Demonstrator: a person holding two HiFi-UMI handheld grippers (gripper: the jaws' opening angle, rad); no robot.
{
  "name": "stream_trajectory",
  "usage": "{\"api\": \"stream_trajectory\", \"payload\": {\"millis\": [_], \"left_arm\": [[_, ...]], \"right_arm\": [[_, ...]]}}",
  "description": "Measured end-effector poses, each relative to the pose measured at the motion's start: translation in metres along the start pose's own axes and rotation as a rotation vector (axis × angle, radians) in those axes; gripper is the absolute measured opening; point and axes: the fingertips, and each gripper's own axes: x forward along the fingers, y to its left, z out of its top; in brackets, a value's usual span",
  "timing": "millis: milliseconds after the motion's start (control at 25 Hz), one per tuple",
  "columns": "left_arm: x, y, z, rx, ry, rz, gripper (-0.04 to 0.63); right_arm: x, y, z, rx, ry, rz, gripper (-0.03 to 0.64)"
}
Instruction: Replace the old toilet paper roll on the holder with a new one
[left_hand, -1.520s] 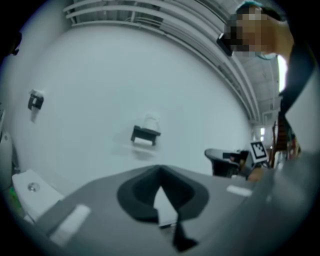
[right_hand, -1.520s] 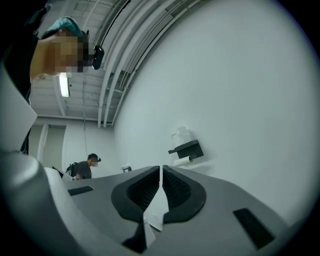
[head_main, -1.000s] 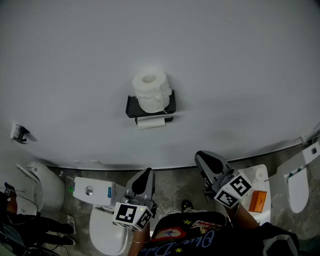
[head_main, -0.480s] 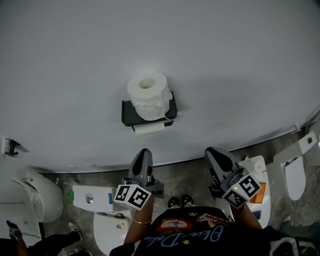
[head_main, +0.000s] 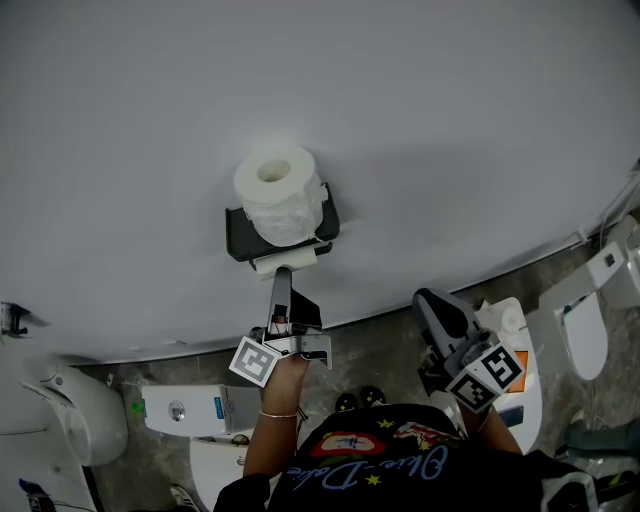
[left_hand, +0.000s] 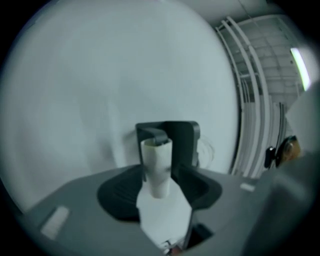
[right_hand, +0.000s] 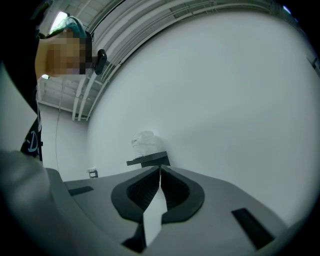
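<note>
A black holder (head_main: 238, 238) hangs on the white wall, and a full new roll (head_main: 276, 196) stands on its top shelf. Under the shelf, the old roll (head_main: 288, 260) is a thin, nearly bare tube on the arm. My left gripper (head_main: 281, 274) is turned on its side right at that tube. In the left gripper view the old roll (left_hand: 156, 165) stands between the opening jaws of the left gripper (left_hand: 160, 175), in front of the holder (left_hand: 182, 134); the pads do not press it. My right gripper (head_main: 436, 308) hangs lower right, shut and empty. Its own view shows the right gripper (right_hand: 160, 172) below the holder (right_hand: 149, 160) and new roll (right_hand: 144, 141).
Below the wall are a toilet with its white tank (head_main: 190, 409), a second toilet (head_main: 583, 338) at the right, and a white unit (head_main: 514, 345) with an orange item (head_main: 515, 385). A small fixture (head_main: 12, 318) sticks out of the wall at the left.
My left gripper rose from near the toilet tank up to the holder, rolled onto its side and opened around the old roll. The right gripper stayed shut and barely shifted.
</note>
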Motion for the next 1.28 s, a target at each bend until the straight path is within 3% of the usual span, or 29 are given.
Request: {"api": "stream_trajectory", "payload": {"millis": [160, 480, 680, 1040, 1160, 1280], "left_arm": [[0.011, 0.006, 0.002, -0.07, -0.041, -0.019, 0.218], [0.024, 0.006, 0.001, -0.073, -0.025, -0.044, 0.172], [0.036, 0.001, -0.026, -0.072, 0.063, -0.062, 0.17], [0.06, -0.009, -0.116, -0.12, 0.266, -0.095, 0.172], [0.051, -0.017, -0.133, -0.033, 0.346, -0.1, 0.172], [0.032, -0.022, -0.133, 0.186, 0.438, -0.087, 0.172]], "right_arm": [[-0.006, -0.004, -0.001, -0.028, 0.021, -0.033, 0.014], [-0.009, -0.009, 0.001, -0.034, 0.022, -0.057, 0.014], [-0.016, -0.02, 0.005, -0.045, 0.017, -0.096, 0.015], [-0.046, -0.043, 0.012, -0.032, -0.01, -0.199, 0.014], [-0.049, -0.044, 0.014, -0.001, -0.028, -0.204, 0.015], [-0.049, -0.044, 0.014, 0.014, -0.044, -0.191, 0.014]]}}
